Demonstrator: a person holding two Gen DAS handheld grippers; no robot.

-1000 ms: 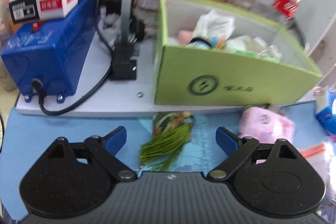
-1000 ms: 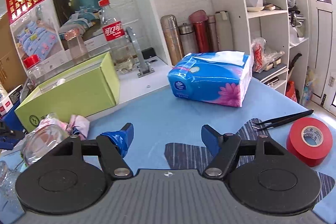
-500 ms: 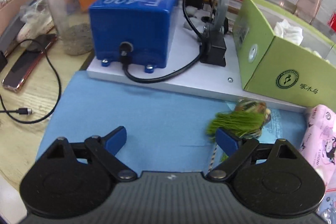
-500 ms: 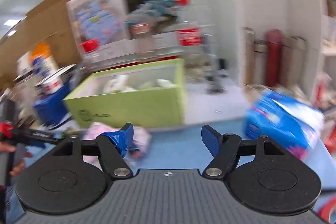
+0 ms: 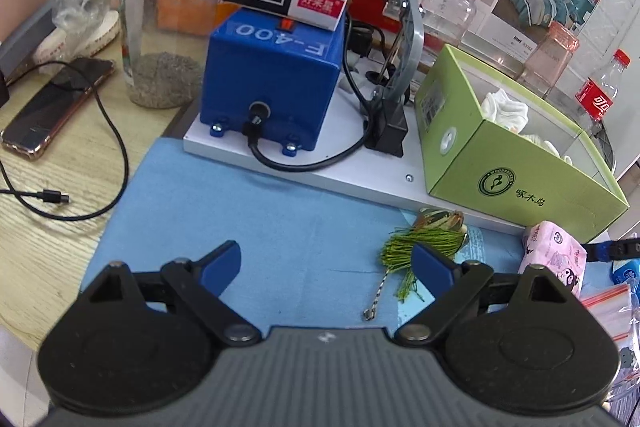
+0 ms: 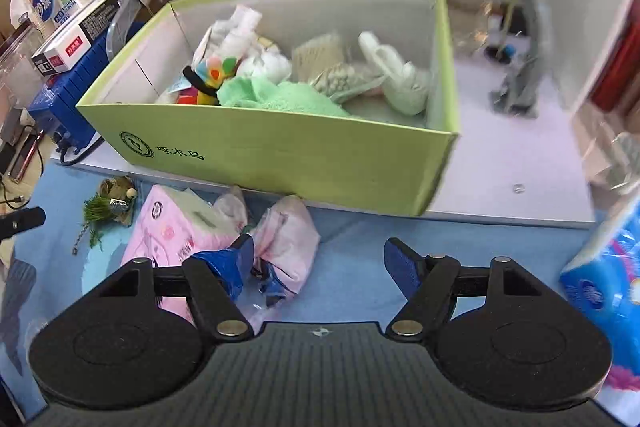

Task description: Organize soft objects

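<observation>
A green cardboard box holds several soft items, among them a green cloth and white socks. In front of it on the blue mat lie a pink tissue pack, a crumpled pink soft item and a green tassel charm. My right gripper is open above the mat, its left finger just over the pink items. My left gripper is open over bare mat, the tassel beside its right finger.
A blue machine with a white carton on top stands on a white board left of the box. A phone and a cable lie on the wooden table at left. A blue tissue pack sits at right; bottles stand behind the box.
The right gripper has swung left from the blue tissue pack to face the green box and pink items. The left gripper has shifted left, so the tassel now lies by its right finger.
</observation>
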